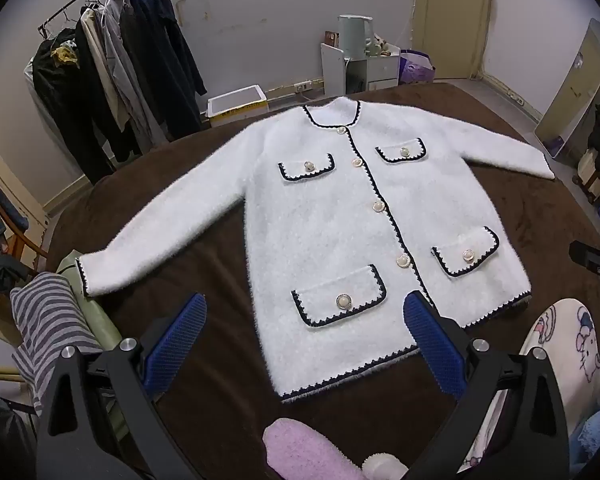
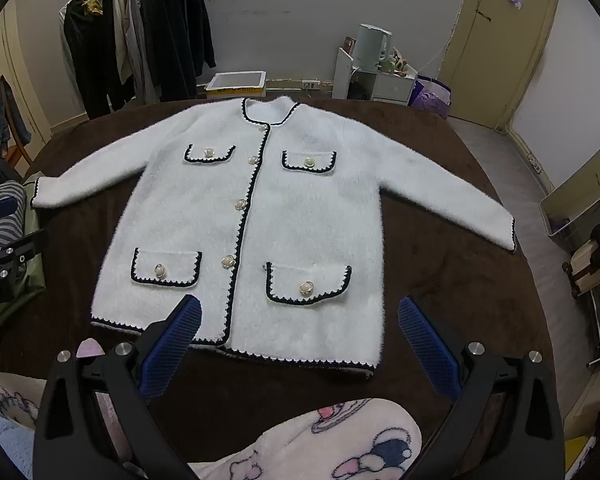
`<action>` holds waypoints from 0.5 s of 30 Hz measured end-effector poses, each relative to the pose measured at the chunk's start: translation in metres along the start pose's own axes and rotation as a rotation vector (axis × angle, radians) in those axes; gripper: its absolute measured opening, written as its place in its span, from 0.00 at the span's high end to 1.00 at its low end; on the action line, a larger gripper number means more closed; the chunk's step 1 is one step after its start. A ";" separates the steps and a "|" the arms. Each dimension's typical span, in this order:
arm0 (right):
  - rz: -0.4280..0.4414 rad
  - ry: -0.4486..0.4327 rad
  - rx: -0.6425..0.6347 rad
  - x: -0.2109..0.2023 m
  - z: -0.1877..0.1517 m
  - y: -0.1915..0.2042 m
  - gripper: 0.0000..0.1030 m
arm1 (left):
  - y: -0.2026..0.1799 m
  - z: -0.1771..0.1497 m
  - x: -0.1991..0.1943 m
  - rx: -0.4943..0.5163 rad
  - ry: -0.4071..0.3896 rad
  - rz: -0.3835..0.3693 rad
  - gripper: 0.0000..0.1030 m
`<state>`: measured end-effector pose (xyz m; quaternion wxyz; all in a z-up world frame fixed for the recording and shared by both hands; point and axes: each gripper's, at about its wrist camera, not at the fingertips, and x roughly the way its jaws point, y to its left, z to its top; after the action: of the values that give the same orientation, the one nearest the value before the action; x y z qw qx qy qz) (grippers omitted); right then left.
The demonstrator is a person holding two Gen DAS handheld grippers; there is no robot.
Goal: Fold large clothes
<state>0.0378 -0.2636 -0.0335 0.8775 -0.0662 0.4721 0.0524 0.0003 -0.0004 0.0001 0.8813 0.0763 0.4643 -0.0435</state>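
A white fuzzy cardigan (image 1: 332, 216) with black trim, pearl buttons and several flap pockets lies flat and face up on the brown bedspread (image 1: 204, 252), both sleeves spread out. It also shows in the right wrist view (image 2: 300, 216). My left gripper (image 1: 306, 306) is open and empty, hovering above the cardigan's bottom left hem. My right gripper (image 2: 300, 308) is open and empty, hovering above the bottom right hem. Neither touches the fabric.
A clothes rack (image 1: 112, 60) with dark garments stands at the back left. A striped garment (image 1: 48, 320) lies at the bed's left edge. A white cabinet with a kettle (image 1: 356, 52) stands by the far wall. My cartoon-print pyjama legs (image 2: 320, 440) are at the near edge.
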 end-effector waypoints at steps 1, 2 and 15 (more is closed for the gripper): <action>0.000 0.001 -0.001 0.000 0.000 0.000 0.05 | 0.002 0.000 0.000 -0.013 -0.002 -0.024 0.06; -0.001 0.001 -0.003 0.000 0.000 0.001 0.05 | 0.002 0.000 0.000 -0.013 0.000 -0.024 0.06; -0.002 -0.002 -0.002 0.001 -0.001 0.002 0.05 | 0.002 -0.005 0.001 0.000 0.001 -0.006 0.06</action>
<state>0.0372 -0.2622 -0.0347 0.8779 -0.0674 0.4712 0.0522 -0.0024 0.0022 -0.0035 0.8808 0.0752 0.4652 -0.0461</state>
